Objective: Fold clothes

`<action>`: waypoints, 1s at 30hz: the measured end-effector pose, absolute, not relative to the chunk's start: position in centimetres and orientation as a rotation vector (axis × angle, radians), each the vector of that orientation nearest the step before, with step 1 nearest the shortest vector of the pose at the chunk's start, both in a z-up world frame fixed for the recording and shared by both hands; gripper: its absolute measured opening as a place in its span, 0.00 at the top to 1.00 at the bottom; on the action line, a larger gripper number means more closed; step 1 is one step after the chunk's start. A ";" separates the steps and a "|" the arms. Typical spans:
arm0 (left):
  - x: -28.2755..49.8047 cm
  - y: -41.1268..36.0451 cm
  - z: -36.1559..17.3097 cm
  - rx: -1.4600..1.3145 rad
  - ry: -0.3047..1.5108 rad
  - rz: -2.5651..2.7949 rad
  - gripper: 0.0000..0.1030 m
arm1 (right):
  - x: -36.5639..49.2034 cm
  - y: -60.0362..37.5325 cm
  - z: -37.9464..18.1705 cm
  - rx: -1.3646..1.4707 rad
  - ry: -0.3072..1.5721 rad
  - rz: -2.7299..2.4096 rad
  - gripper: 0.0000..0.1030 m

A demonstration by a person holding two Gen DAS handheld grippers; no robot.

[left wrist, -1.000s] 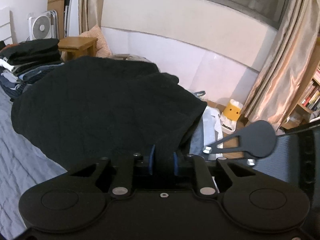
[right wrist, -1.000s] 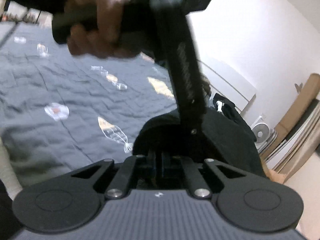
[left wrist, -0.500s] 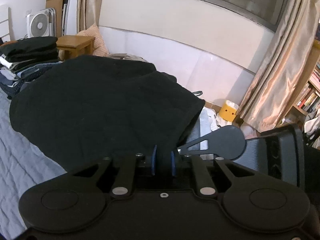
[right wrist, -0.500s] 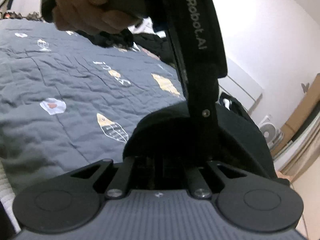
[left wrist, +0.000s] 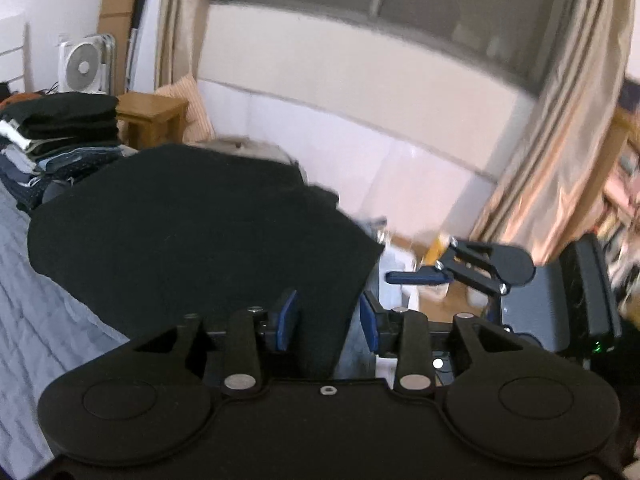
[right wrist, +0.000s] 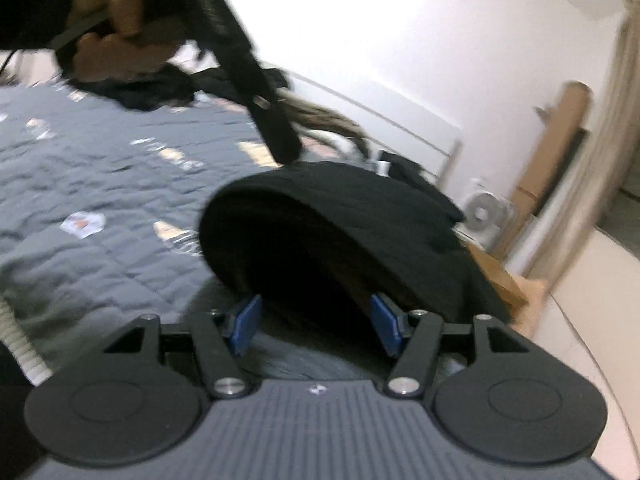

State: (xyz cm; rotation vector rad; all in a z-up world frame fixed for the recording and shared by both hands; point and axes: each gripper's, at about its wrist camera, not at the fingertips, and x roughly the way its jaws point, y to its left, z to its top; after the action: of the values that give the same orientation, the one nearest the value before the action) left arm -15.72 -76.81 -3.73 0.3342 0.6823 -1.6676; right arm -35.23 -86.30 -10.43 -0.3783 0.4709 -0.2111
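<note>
A black garment [left wrist: 192, 240] lies folded in a rounded heap on the grey quilted bed [left wrist: 36, 320]. My left gripper [left wrist: 327, 322] is at its near right corner. Its jaws are opening, and the corner still lies between the blue pads [left wrist: 286, 320] without being pressed. In the right wrist view the same garment [right wrist: 360, 220] shows its folded edge. My right gripper [right wrist: 316, 328] has its jaws opening wide, and the fold sits just ahead of the pads, untouched. From the left wrist view the right gripper [left wrist: 420, 278] hovers off the garment's right side. A hand [right wrist: 116, 32] holds the left gripper's handle.
A stack of folded clothes [left wrist: 60, 132] sits at the far left of the bed, beside a wooden stool [left wrist: 152, 116] and a white fan [left wrist: 84, 66]. Curtains [left wrist: 560, 160] and a low wall lie beyond. More dark clothes [right wrist: 140, 88] are heaped farther up the quilt [right wrist: 100, 184].
Both pairs of jaws have spread from shut on the black garment to apart. The right gripper has drawn back from the garment's edge and rolled.
</note>
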 end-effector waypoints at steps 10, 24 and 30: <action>-16.4 -78.0 -4.8 0.307 0.709 -1.613 0.60 | -33.1 -85.4 -11.1 -0.180 0.463 -0.054 0.45; -14.3 -75.6 -5.3 0.254 0.756 -1.559 0.55 | -27.9 -83.6 -13.3 -0.590 0.547 0.124 0.95; -14.0 -75.4 -5.4 0.245 0.768 -1.567 0.54 | -31.0 -81.9 -12.8 -1.004 0.446 0.210 0.96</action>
State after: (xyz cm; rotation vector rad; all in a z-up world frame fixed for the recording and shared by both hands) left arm -14.01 -75.39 -5.38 0.2449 0.7682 -1.5671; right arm -30.98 -81.91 -12.77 -1.0036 0.4456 0.2100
